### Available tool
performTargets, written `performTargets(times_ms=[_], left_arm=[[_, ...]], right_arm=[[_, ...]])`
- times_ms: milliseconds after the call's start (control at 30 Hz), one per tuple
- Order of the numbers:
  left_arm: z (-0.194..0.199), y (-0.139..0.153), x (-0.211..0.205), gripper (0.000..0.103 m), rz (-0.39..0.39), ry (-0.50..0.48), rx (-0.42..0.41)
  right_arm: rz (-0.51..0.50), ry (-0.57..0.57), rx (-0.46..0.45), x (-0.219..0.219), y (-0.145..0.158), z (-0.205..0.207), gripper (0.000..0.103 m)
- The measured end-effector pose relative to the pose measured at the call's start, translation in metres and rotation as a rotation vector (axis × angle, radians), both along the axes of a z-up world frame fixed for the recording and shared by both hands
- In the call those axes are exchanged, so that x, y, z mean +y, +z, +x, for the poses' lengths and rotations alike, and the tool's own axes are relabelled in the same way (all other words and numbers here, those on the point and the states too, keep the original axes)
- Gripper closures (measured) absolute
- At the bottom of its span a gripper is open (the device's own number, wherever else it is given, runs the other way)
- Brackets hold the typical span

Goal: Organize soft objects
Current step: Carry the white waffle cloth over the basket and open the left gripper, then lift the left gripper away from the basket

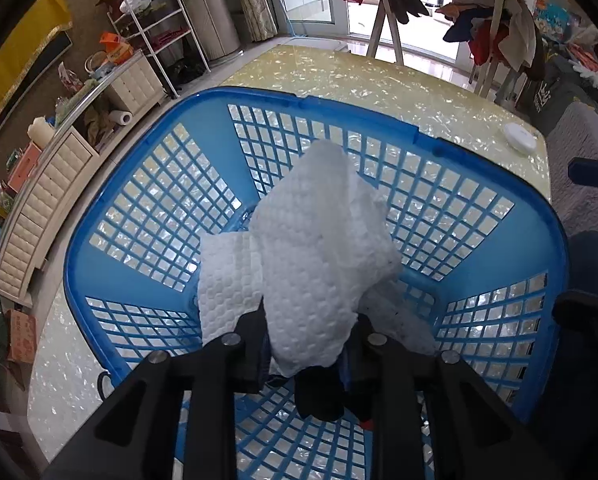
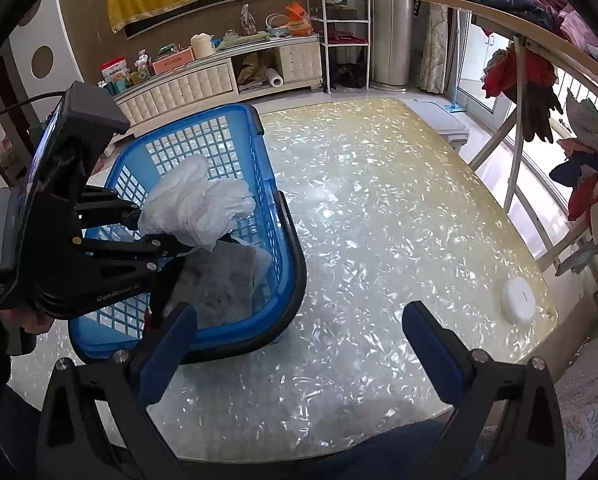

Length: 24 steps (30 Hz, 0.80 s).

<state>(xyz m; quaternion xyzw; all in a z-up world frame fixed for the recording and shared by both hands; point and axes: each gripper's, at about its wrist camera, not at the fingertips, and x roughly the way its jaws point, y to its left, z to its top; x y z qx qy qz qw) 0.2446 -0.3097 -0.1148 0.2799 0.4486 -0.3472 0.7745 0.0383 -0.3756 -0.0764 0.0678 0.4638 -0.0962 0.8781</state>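
Note:
A blue plastic basket (image 1: 111, 200) stands on the table; it also shows at the left in the right wrist view (image 2: 291, 256). My left gripper (image 1: 309, 344) is shut on a white textured cloth (image 1: 315, 248) and holds it over the inside of the basket. The right wrist view shows that gripper (image 2: 167, 230) and the cloth (image 2: 197, 204) above the basket. A grey cloth (image 2: 219, 284) and another white cloth (image 1: 225, 272) lie in the basket. My right gripper (image 2: 299, 340) is open and empty, over the table to the right of the basket.
The table (image 2: 379, 208) has a shiny pearl-patterned top. A small white round disc (image 2: 525, 300) lies near its right edge. A wooden rack (image 2: 519, 92) hung with clothes stands beyond the table. Low cabinets (image 2: 203, 80) line the wall behind.

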Motion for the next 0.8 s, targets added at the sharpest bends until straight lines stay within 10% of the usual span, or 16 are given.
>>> performTargets(times_ms=[400, 800], left_arm=[[-0.008, 0.01, 0.0, 0.024, 0.009, -0.002, -0.061], [-0.025, 0.049, 0.025, 0.013, -0.048, 0.009, -0.085]], right_arm=[[0.0, -0.007, -0.011, -0.003, 0.006, -0.007, 0.0], [-0.02, 0.019, -0.027, 0.013, 0.019, -0.018, 0.0]])
